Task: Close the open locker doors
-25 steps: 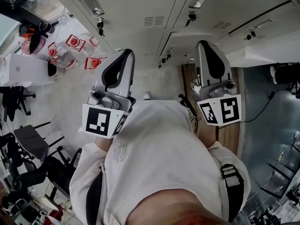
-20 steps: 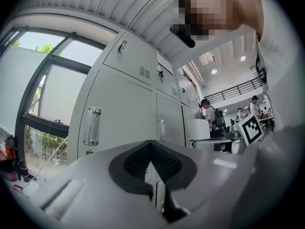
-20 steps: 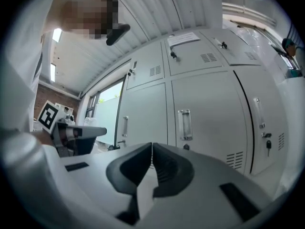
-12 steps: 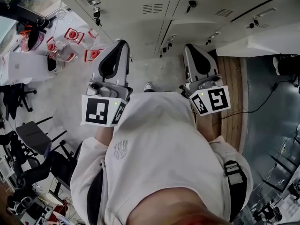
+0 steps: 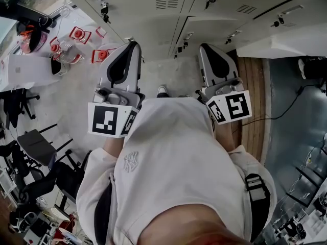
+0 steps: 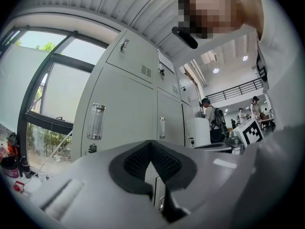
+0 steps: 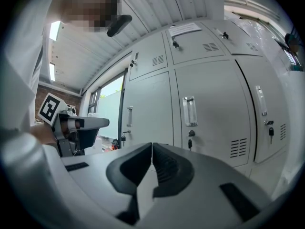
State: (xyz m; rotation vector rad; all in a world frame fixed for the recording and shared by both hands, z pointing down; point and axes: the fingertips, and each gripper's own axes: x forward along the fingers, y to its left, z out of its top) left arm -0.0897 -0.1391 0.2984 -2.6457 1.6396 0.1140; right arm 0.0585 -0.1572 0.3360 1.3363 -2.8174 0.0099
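Observation:
A row of pale grey lockers (image 5: 173,4) runs along the top of the head view. At its right a pale slab (image 5: 281,45) juts out from the row like an open door. In the left gripper view a white panel (image 6: 200,131) stands out from the locker fronts (image 6: 128,109). The right gripper view shows doors with handles (image 7: 189,111) that all look flush. My left gripper (image 5: 130,50) and my right gripper (image 5: 205,50) are held in front of my white hoodie, short of the lockers. Both are shut on nothing, as the closed jaws of the left gripper (image 6: 151,152) and the right gripper (image 7: 152,151) show.
Red-and-clear objects (image 5: 76,34) lie on the floor at the left by a white table (image 5: 25,70). Office chairs (image 5: 36,152) stand lower left. A wooden floor strip (image 5: 250,86) and a black cable (image 5: 286,116) lie at the right. People (image 6: 209,118) stand far down the locker row.
The lockers have slid toward the top of the head view. The right gripper has shifted left and slightly up in the frame. Both grippers stay shut.

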